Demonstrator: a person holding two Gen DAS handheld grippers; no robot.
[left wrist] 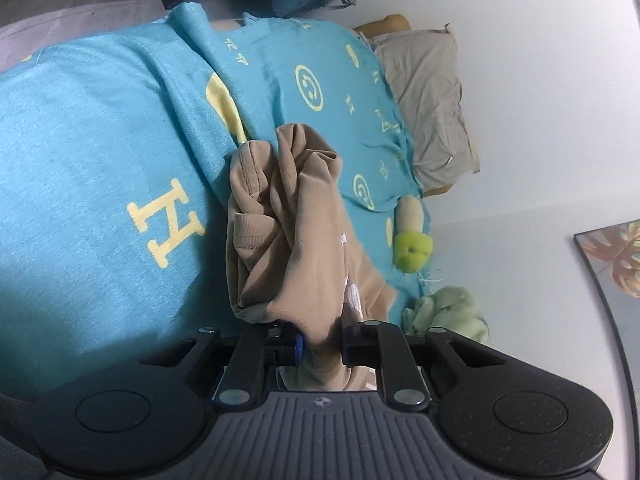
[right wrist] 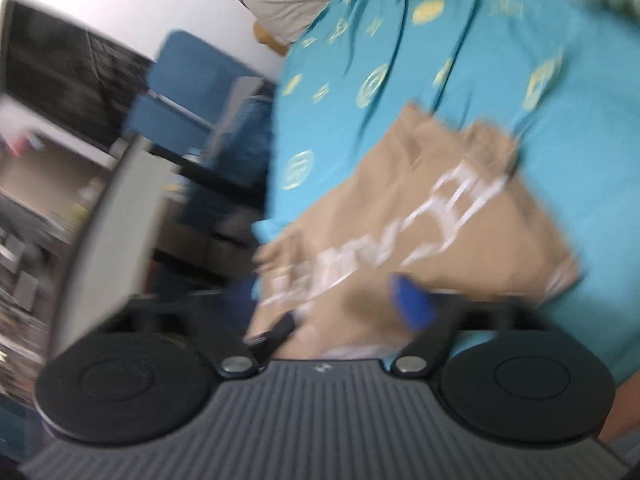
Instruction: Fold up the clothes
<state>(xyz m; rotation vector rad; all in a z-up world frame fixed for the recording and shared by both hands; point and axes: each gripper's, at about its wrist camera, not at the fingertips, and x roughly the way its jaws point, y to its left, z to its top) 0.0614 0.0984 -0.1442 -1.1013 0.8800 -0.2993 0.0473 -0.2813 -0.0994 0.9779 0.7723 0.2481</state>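
A tan garment (left wrist: 288, 232) with white lettering lies on the bed. In the left wrist view it hangs bunched from my left gripper (left wrist: 322, 346), whose blue-tipped jaws are shut on its cloth. In the right wrist view, which is blurred, the same tan garment (right wrist: 420, 216) lies spread on the blue cover, white letters up. My right gripper (right wrist: 352, 312) sits at the garment's near edge with its jaws apart; one blue fingertip (right wrist: 412, 304) rests over the cloth.
The bed has a turquoise cover (left wrist: 100, 140) with yellow letters and smiley faces. A beige pillow (left wrist: 432, 100), a doll with a green hat (left wrist: 412, 240) and a pale green cloth (left wrist: 448, 312) lie near the wall. A blue chair (right wrist: 192, 92) stands beside the bed.
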